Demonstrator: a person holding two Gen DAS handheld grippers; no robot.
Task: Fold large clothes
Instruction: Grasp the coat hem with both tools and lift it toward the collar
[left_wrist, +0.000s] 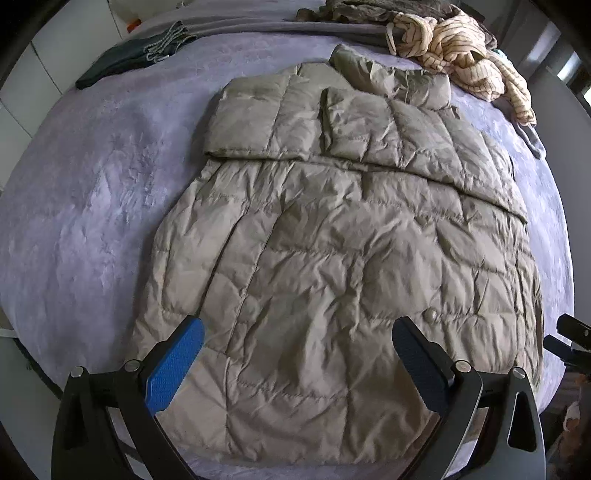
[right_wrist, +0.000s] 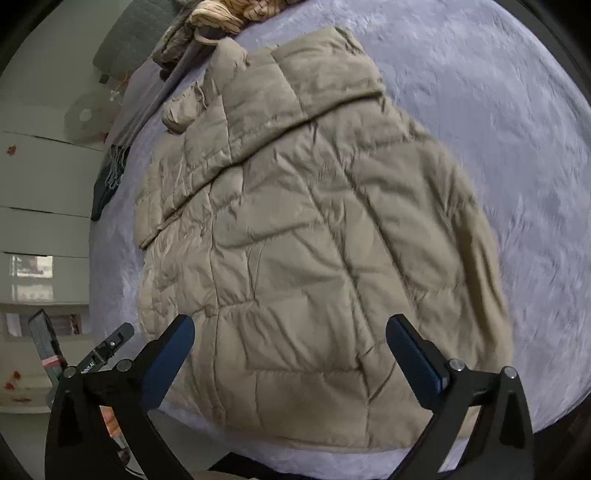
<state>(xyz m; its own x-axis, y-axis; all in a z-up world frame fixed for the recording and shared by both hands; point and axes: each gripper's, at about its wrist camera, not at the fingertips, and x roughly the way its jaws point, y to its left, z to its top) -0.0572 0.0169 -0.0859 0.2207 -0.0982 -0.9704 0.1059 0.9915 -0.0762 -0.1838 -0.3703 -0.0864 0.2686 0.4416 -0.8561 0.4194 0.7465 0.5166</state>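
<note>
A beige quilted puffer jacket (left_wrist: 332, 240) lies flat on a lavender bed cover (left_wrist: 92, 192), both sleeves folded across its upper part. It also shows in the right wrist view (right_wrist: 314, 240). My left gripper (left_wrist: 297, 328) is open and empty above the jacket's hem. My right gripper (right_wrist: 290, 328) is open and empty above the hem too. Part of the right gripper shows at the right edge of the left wrist view (left_wrist: 572, 343). Part of the left gripper shows in the right wrist view (right_wrist: 107, 350).
A cream striped garment (left_wrist: 461, 48) and darker clothes (left_wrist: 369, 11) are piled at the far edge of the bed. A dark fringed cloth (left_wrist: 140, 55) lies at the far left. White cabinets (right_wrist: 40, 184) stand beyond the bed.
</note>
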